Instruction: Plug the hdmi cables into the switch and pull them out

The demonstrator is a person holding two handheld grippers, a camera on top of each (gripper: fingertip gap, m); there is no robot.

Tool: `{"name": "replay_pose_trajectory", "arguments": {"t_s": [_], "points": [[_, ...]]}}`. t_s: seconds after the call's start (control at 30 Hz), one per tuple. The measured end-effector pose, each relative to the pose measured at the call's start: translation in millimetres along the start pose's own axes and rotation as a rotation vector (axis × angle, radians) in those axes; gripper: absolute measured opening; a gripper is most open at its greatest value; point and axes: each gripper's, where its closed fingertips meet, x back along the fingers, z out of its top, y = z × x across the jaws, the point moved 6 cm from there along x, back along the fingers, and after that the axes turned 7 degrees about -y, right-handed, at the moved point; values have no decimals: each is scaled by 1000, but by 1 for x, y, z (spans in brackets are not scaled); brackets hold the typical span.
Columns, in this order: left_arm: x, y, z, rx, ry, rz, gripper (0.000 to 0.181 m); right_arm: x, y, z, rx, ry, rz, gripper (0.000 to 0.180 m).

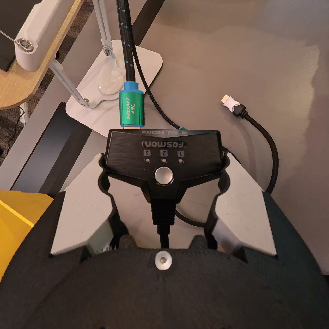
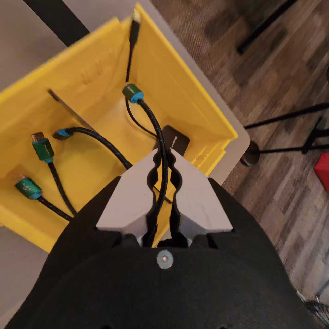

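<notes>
In the left wrist view, my left gripper is shut on the black HDMI switch, one finger on each side, and holds it flat over the grey table. A green HDMI plug on a braided cable sits in the switch's far-left port. A second braided cable runs behind the switch. A white-and-black HDMI plug lies loose on the table. In the right wrist view, my right gripper is shut on a braided cable ending in a green plug above a yellow bin.
The bin holds more green plugs, a thin black cable and a black box. A white lamp base and a wooden shelf stand beyond the switch. The table edge and wood floor lie right of the bin. Tip to tip, the grippers are about 55 centimeters apart.
</notes>
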Motion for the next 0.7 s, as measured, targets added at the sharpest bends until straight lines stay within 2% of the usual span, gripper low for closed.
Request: {"name": "replay_pose_trajectory", "arguments": {"t_s": [0.13,0.23,0.47,0.57,0.63,0.7], "points": [[0,0,0,-2,-1,-1,124,40,-10,4,53,143,3,4],[1,0,0,-2,-2,-1,124,60,-26,4,195,177,2,5],[1,2,2,-8,-5,0,124,37,-48,-15,396,-71,-42,4],[2,2,2,-11,-11,4,124,32,-54,-10,459,-40,-60,4],[3,2,1,-10,-14,5,124,38,-58,-4,440,57,-32,3],[3,1,-1,-7,-18,7,124,40,-57,-8,446,56,-35,4]]}}
